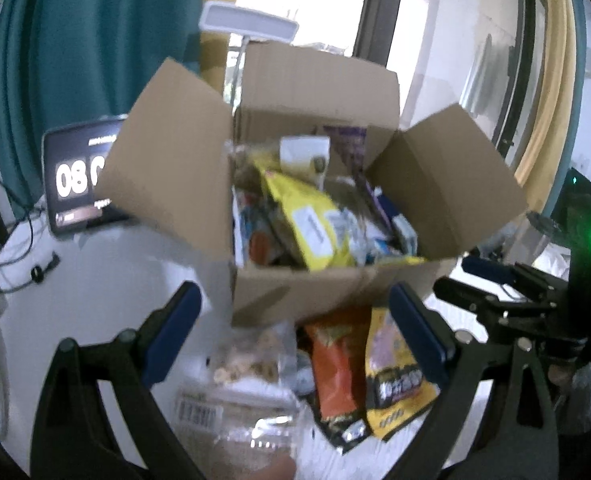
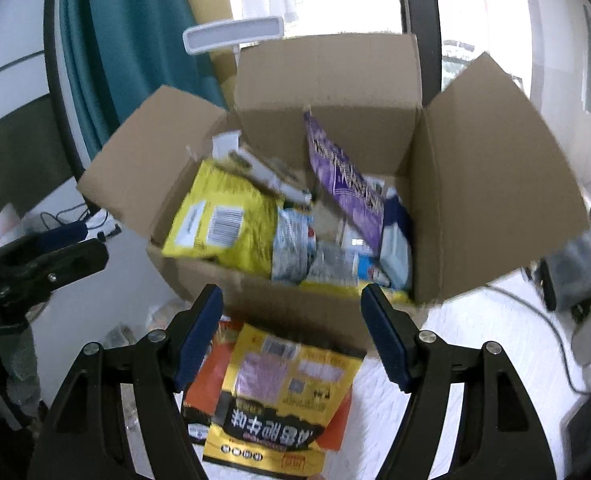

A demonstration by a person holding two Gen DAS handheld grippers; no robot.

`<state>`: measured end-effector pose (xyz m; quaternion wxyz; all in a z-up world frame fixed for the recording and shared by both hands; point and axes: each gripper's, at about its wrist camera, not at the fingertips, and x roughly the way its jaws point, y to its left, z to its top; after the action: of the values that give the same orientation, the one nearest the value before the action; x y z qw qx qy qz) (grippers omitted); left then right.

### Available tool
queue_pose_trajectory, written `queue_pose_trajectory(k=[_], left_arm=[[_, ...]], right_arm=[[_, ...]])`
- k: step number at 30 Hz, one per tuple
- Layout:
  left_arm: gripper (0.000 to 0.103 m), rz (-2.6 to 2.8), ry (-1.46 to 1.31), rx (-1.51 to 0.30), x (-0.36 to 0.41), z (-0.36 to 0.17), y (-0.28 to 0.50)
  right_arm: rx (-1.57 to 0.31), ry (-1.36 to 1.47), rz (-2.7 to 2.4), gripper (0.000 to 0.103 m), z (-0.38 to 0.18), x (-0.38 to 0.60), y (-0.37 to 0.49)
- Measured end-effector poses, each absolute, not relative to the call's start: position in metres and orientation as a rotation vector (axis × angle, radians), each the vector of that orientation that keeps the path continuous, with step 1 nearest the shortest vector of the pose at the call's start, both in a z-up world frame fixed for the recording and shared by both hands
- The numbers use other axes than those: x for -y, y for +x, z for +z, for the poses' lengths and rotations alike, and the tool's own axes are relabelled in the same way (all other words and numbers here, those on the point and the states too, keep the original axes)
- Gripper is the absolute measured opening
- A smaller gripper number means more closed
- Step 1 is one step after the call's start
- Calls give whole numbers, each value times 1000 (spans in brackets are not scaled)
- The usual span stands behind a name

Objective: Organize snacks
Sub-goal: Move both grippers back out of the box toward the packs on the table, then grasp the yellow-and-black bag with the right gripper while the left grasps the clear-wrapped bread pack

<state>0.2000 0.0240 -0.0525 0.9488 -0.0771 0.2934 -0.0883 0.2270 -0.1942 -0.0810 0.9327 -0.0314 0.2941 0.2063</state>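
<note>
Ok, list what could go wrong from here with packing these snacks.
The cardboard box already looks crowded, so further packets may ride up or slide off the yellow bag inside. The yellow packet overlaps the orange packet, so the open right gripper might drag both. The left gripper works close by, risking a bump.

Snack packets (image 2: 219, 220) inside the cardboard box (image 2: 495, 184); two more packets (image 2: 283, 392) before it.

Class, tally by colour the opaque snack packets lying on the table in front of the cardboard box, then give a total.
Orange packet: 1
Yellow packet: 1
Total: 2
</note>
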Motion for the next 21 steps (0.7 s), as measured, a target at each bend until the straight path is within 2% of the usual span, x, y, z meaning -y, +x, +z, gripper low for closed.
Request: queue_pose_trajectory(k=[11, 15, 21], left_arm=[[96, -149, -192, -739, -48, -123, 182], [96, -151, -205, -779, -52, -142, 175], [96, -153, -210, -821, -55, -161, 169]], right_arm=[[-723, 13, 396, 75, -141, 212, 227], [-756, 38, 382, 82, -159, 219, 227], [-795, 90, 381, 86, -175, 223, 228]])
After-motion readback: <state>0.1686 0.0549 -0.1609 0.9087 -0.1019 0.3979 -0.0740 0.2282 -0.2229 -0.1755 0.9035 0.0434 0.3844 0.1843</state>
